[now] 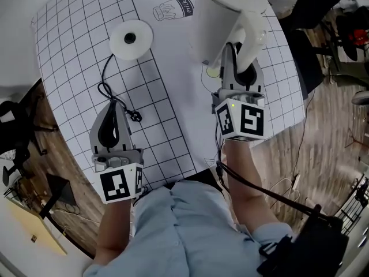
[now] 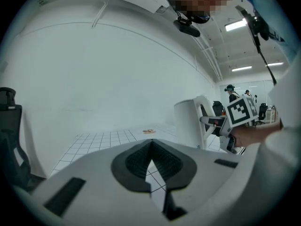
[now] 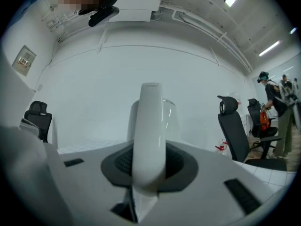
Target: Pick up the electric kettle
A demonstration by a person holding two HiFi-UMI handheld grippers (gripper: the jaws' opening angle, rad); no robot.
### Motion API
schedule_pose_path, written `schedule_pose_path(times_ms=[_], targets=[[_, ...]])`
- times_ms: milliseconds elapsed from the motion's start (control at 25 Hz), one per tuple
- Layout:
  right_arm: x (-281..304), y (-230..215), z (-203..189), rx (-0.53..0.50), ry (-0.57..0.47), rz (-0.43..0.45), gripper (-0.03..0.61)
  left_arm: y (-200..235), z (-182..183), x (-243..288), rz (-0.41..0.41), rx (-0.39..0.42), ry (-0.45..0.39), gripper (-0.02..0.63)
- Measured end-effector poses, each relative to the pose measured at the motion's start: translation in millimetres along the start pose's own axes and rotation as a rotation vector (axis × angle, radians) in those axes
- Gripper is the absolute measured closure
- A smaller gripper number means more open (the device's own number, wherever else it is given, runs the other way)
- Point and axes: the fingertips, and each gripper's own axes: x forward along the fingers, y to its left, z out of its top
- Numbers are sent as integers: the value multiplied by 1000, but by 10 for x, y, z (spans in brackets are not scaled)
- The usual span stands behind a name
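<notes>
The white electric kettle (image 1: 216,22) is at the table's far right, close under the head view; whether it rests on the table I cannot tell. My right gripper (image 1: 241,59) is shut on its curved handle (image 1: 252,36). In the right gripper view the handle (image 3: 148,135) runs upright between the dark pads, with the kettle body (image 3: 173,119) behind it. My left gripper (image 1: 112,117) hovers over the gridded mat (image 1: 75,51) near the front edge, shut, with nothing held. The left gripper view shows its pads meeting at the tip (image 2: 150,147) and the kettle (image 2: 190,124) to the right.
The round white kettle base (image 1: 131,39) lies on the mat at the back, and its black cord (image 1: 108,88) trails to a plug (image 1: 136,117) beside my left gripper. A milk carton drawing (image 1: 173,8) is printed further back. Office chairs (image 3: 230,126) and people (image 3: 273,107) stand beyond the table.
</notes>
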Motion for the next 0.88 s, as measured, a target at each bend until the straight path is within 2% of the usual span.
schedule_pose_path(times_ms=[240, 480, 680, 880], targets=[[-51, -84, -171, -2, 13, -32, 503, -29, -18, -4, -9, 22, 13, 614], [-128, -55, -238, -22, -7, -10, 499, -28, -43, -39, -8, 30, 23, 614], [-273, -66, -394, -1, 27, -46, 494, -83, 15, -57, -17, 37, 8, 614], [-333, -38, -495, -21, 63, -50, 494, -116, 56, -109, -14, 42, -3, 614]])
